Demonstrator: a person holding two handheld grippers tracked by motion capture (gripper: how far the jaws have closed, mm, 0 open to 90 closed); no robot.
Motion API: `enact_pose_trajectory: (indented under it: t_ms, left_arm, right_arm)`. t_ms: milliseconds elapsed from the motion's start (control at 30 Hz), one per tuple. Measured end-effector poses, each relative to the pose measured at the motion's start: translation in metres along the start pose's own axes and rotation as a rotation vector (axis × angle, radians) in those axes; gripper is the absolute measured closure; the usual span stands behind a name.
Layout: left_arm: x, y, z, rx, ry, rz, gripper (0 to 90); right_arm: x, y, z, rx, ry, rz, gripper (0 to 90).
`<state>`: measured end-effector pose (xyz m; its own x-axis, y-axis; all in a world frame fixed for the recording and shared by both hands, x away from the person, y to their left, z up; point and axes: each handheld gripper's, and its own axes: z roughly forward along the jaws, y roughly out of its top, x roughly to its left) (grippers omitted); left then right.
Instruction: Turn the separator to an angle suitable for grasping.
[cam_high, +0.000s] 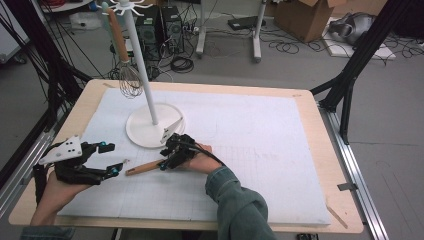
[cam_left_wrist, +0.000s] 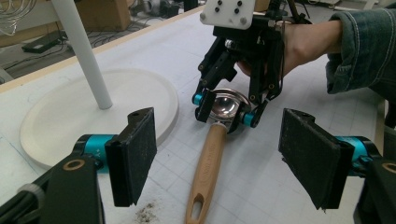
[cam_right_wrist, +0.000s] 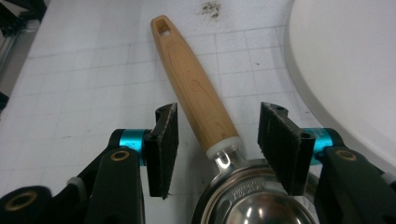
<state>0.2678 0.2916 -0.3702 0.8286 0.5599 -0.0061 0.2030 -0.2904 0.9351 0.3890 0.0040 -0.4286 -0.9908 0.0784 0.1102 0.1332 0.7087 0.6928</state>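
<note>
The right gripper (cam_right_wrist: 217, 149) stands spread, jaws astride the neck of the ladle (cam_right_wrist: 198, 93), a pad on each side but neither touching. The ladle lies flat on the mat (cam_high: 260, 150), bowl toward 3 o'clock, wooden handle toward 9, just off the stand (cam_high: 152, 127) base at its 6 o'clock. The left gripper (cam_left_wrist: 219, 158) is also spread, empty, at the handle's free end. It looks stiff, fairly light and bowl-heavy; the polished steel is likely slippery, so the matte handle near the collar seems the better hold.
</note>
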Motion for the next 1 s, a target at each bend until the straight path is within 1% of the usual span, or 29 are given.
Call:
enact_pose_trajectory:
  t_ms: [67, 233, 400, 500, 533, 667, 733, 833, 933, 1000]
  left_arm:
    - [0.0001, 0.0001, -0.0001, 0.000, 0.000, 0.001, 28.1]
    - [0.0009, 0.0000, -0.0008, -0.002, 0.000, -0.001, 28.1]
    - [0.0010, -0.0001, -0.0007, 0.000, 0.000, 0.001, 28.1]
    - [0.0011, -0.0001, -0.0009, 0.000, 0.001, 0.000, 28.1]
    - [0.0011, -0.0001, -0.0008, 0.001, 0.001, 0.000, 28.1]
    - [0.0010, -0.0003, -0.0005, 0.003, 0.002, -0.002, 28.1]
    - [0.0009, -0.0001, -0.0005, 0.003, 0.002, -0.002, 28.1]
    - [0.0010, 0.0002, -0.0007, 0.004, 0.000, 0.001, 28.1]
    - [0.0007, 0.0001, -0.0005, 0.002, -0.001, -0.002, 28.1]
    - [0.0009, 0.0002, -0.0007, 0.004, -0.001, 0.000, 28.1]
  right_arm:
    - [-0.0006, 0.0002, 0.0024, 0.004, 0.003, -0.011, 50.5]
    - [0.0005, -0.0008, 0.0056, 0.040, -0.003, -0.023, 55.0]
    - [0.0020, -0.0004, 0.0067, 0.052, 0.000, -0.037, 62.2]
    - [0.0026, 0.0000, 0.0062, 0.055, -0.002, -0.036, 63.1]
    - [0.0027, 0.0002, 0.0064, 0.051, -0.011, -0.044, 63.4]
    - [0.0048, 0.0008, 0.0042, 0.065, -0.014, -0.045, 65.1]
    - [0.0058, 0.0009, 0.0027, 0.076, -0.012, -0.037, 65.9]
    - [0.0070, 0.0008, 0.0002, 0.089, -0.009, -0.048, 67.0]
    - [0.0072, 0.0010, 0.0005, 0.093, -0.006, -0.070, 65.4]
    - [0.0069, 0.0004, 0.0036, 0.102, -0.008, -0.070, 60.7]
